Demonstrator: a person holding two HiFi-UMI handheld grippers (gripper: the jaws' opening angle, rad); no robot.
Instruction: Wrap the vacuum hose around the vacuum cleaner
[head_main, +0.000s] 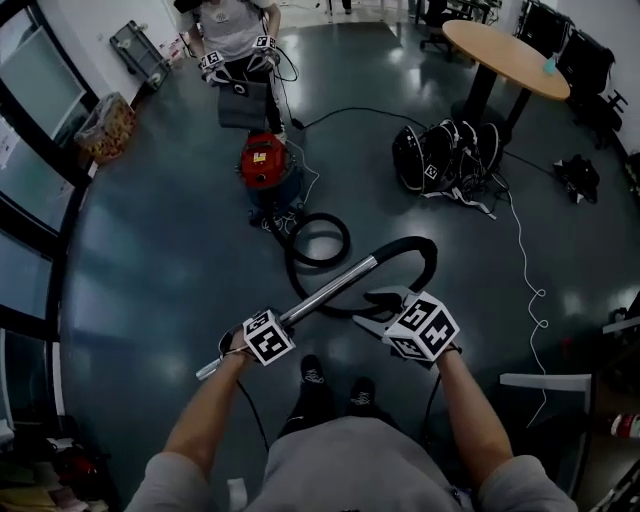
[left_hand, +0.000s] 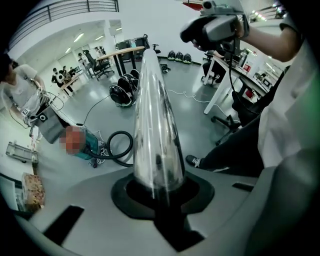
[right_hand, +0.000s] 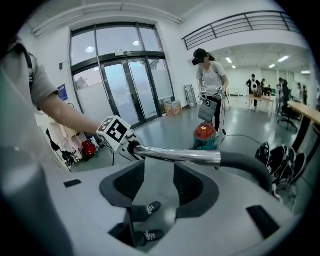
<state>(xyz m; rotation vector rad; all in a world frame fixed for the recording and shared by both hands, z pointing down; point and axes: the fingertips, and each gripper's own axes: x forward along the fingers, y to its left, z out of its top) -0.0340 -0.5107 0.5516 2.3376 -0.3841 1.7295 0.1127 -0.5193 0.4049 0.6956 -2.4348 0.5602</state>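
Note:
The red and teal vacuum cleaner (head_main: 262, 165) stands on the dark floor ahead of me. Its black hose (head_main: 320, 240) loops on the floor, then curves up (head_main: 412, 252) into a shiny metal tube (head_main: 325, 292). My left gripper (head_main: 262, 338) is shut on the lower part of that tube; in the left gripper view the tube (left_hand: 156, 120) runs straight out from between the jaws of the left gripper (left_hand: 157, 187). My right gripper (head_main: 392, 312) is open just beside the hose bend. In the right gripper view the tube (right_hand: 175, 155) crosses just beyond the right gripper's (right_hand: 159, 180) spread pads, apart from them.
Another person (head_main: 235, 30) with grippers stands behind the vacuum. Dark backpacks (head_main: 445, 155) lie to the right, near a round wooden table (head_main: 505, 55). A white cable (head_main: 525, 260) trails across the floor. A basket (head_main: 105, 125) sits by the glass wall at left. My shoes (head_main: 335, 385) are below.

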